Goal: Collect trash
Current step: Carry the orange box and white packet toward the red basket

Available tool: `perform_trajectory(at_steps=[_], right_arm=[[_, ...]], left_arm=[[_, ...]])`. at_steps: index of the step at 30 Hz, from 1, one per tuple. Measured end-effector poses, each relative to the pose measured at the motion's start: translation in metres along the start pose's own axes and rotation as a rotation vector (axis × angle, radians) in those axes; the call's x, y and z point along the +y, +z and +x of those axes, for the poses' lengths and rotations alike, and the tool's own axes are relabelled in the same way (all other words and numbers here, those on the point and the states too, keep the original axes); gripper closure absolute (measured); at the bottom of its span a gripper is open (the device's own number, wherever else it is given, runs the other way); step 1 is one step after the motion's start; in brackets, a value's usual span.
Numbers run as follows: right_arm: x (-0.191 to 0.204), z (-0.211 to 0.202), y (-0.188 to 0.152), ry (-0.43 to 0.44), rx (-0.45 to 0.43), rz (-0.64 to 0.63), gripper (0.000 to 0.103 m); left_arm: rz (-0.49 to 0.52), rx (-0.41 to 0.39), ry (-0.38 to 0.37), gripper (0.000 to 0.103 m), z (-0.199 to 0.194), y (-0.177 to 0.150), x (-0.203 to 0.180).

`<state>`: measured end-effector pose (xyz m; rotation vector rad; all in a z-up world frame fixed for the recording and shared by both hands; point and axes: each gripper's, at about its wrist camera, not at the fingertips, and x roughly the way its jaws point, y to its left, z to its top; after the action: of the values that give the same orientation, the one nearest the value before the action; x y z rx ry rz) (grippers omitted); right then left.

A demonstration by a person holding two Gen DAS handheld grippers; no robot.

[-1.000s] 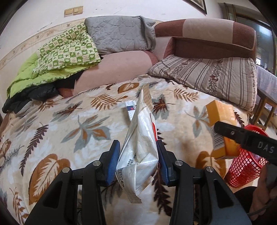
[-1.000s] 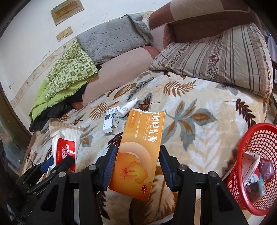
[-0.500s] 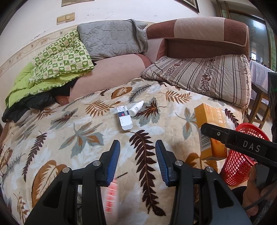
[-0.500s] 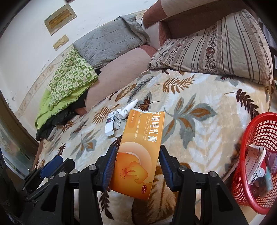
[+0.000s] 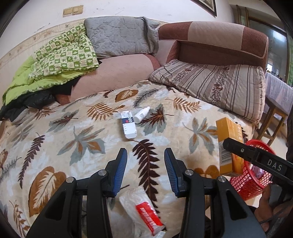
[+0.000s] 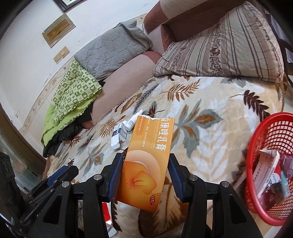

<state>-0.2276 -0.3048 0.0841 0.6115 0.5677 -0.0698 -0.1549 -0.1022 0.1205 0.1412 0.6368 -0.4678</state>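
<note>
White wall (image 5: 45, 11) behind the sofa (image 5: 219, 42); switch plates (image 5: 73, 10) above its cushions, a wooden stool (image 5: 272, 117) at its right.

Orange box (image 6: 146, 161) upright beside red basket (image 6: 271, 164)

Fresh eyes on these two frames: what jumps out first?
The orange medicine box, clamped upright in the right gripper, fills the middle of the right wrist view. To its right a red mesh basket already holds wrappers. In the left wrist view the left gripper is open and empty above a white-and-red packet on the leaf-print blanket.
</note>
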Motion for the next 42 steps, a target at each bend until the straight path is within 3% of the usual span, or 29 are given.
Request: perform_trajectory(at_steps=[8,10,14,17,19,23,27,29,31,36,42], right_arm=[[-0.047,-0.056,0.025,-0.042,-0.095,0.079,0.049],[-0.062,-0.072,0.029,-0.067,-0.120,0.100,0.049],[-0.086,-0.094,0.030,-0.104,-0.140,0.134,0.049],[-0.094,-0.095,0.023,-0.116,-0.124,0.136,0.049],[-0.097,-0.091,0.020,-0.106,-0.111,0.145,0.049],[-0.092,-0.081,0.020,-0.084,-0.097,0.143,0.049],[-0.087,-0.082,0.019,-0.081,-0.104,0.124,0.049],[-0.088,-0.085,0.019,-0.087,-0.109,0.127,0.049],[-0.094,-0.090,0.019,-0.098,-0.114,0.135,0.049],[-0.111,-0.106,0.015,-0.144,-0.119,0.150,0.049],[-0.138,-0.130,0.012,-0.219,-0.125,0.193,0.049]], left_arm=[[0.023,0.011,-0.157,0.062,-0.003,0.020,-0.033],[0.027,0.047,-0.188,0.062,0.000,0.025,-0.038],[-0.035,0.178,-0.116,0.062,0.005,0.020,-0.023],[-0.074,0.270,-0.056,0.053,0.007,-0.002,-0.005],[-0.147,0.356,-0.051,0.053,0.015,-0.023,0.011],[-0.218,0.449,-0.016,0.053,0.034,-0.049,0.026],[-0.208,0.495,-0.011,0.054,0.053,-0.061,0.024],[-0.202,0.513,-0.024,0.063,0.061,-0.066,0.022],[-0.184,0.490,-0.017,0.064,0.063,-0.065,0.018],[-0.118,0.410,-0.085,0.065,0.055,-0.039,-0.007],[-0.013,0.302,-0.232,0.065,0.036,0.008,-0.071]])
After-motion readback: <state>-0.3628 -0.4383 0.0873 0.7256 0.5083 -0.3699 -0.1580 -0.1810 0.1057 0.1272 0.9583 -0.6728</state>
